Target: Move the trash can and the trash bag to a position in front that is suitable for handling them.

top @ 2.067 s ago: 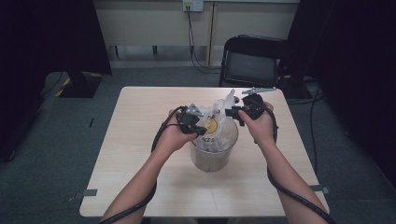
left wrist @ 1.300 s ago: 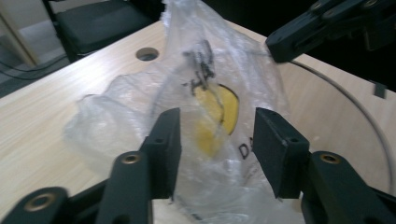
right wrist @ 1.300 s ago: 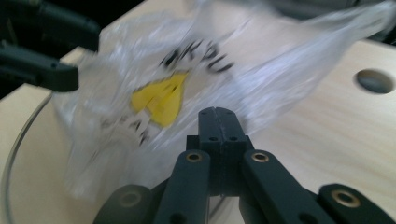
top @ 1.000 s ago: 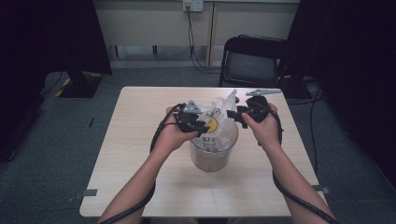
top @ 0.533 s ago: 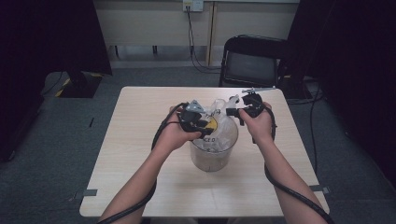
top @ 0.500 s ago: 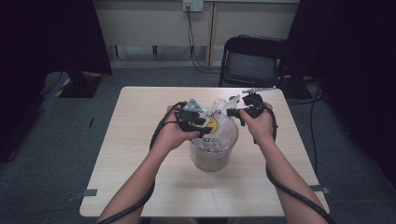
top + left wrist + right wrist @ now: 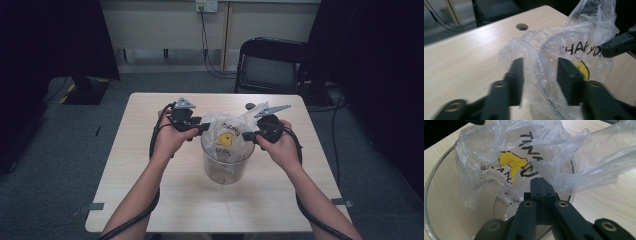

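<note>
From the high view, a clear round container (image 7: 223, 162) stands near the middle of the pale wooden table (image 7: 150, 190), with a thin clear plastic bag (image 7: 227, 132) bunched in and over its mouth. The bag carries a yellow mark and black lettering. The left tongs (image 7: 204, 127) come at the bag from the left side of the rim and the right tongs (image 7: 246, 135) from the right side, each held in one of the person's hands, with cables trailing back along the forearms. A small dark hole (image 7: 250, 106) sits in the table top behind the bag, and a black chair (image 7: 270, 67) stands beyond the far edge.

The left gripper view gives what the overhead camera cannot: the left tongs (image 7: 540, 75) stand partly apart, their jaws having just been closing, with a fold of the bag (image 7: 564, 57) lying between them; whether the pads press on the film I cannot tell. The tip of the other tongs shows at the right edge there, against the bag's far side.

The right gripper view looks down into the container, showing its glass rim (image 7: 434, 185) and the bag's (image 7: 506, 157) yellow print and a white printed patch inside. Here the right tongs (image 7: 541, 185) are closed tight together, with a stretched edge of the film running to their tips, so they seem pinched on the bag
</note>
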The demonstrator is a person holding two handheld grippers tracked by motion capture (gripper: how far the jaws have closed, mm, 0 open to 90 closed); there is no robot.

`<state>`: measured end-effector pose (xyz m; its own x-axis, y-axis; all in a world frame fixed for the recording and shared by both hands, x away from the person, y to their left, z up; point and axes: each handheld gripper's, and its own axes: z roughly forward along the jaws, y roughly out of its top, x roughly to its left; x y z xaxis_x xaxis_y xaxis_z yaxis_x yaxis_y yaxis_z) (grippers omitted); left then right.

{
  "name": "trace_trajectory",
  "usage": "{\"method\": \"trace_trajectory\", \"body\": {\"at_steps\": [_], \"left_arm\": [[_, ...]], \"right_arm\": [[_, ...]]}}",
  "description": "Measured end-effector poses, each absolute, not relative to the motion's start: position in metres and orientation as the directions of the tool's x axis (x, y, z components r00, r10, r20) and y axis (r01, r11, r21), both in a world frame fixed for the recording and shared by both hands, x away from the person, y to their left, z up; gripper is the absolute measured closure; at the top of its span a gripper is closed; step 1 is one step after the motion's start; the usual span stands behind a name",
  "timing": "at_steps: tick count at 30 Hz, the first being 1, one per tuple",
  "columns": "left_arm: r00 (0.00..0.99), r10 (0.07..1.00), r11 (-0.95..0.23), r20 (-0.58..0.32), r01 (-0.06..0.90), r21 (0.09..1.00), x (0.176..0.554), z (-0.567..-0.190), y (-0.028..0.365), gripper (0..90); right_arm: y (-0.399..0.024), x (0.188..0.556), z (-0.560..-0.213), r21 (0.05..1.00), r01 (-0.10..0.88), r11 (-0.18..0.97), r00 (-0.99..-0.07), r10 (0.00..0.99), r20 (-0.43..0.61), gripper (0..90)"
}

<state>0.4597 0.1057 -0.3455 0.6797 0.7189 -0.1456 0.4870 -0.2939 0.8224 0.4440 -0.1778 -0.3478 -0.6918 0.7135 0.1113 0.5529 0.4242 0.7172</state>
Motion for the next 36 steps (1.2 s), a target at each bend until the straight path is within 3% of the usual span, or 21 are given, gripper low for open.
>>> {"method": "trace_trajectory", "body": {"at_steps": [5,7,13,24,36], "left_arm": [[0.686,0.716,-0.334,-0.131,0.501,0.799,0.457,-0.347,0.101,87.9],[0.684,0.722,-0.348,-0.105,0.489,0.800,0.454,-0.343,0.101,90.0],[0.704,0.710,-0.411,-0.029,0.448,0.794,0.438,-0.331,0.095,90.0],[0.759,0.647,-0.490,-0.068,0.483,0.726,0.431,-0.353,0.075,90.0],[0.772,0.631,-0.509,-0.078,0.488,0.709,0.435,-0.361,0.069,85.9]], "right_arm": [[-0.184,0.444,-0.349,0.729,0.560,0.395,-0.685,0.715,0.139,90.0],[-0.186,0.444,-0.350,0.732,0.564,0.383,-0.678,0.721,0.145,90.0],[-0.187,0.444,-0.350,0.737,0.564,0.373,-0.675,0.723,0.151,90.0],[-0.188,0.446,-0.346,0.736,0.572,0.363,-0.668,0.727,0.160,90.0],[-0.194,0.444,-0.338,0.757,0.569,0.320,-0.641,0.750,0.165,72.8]]}}
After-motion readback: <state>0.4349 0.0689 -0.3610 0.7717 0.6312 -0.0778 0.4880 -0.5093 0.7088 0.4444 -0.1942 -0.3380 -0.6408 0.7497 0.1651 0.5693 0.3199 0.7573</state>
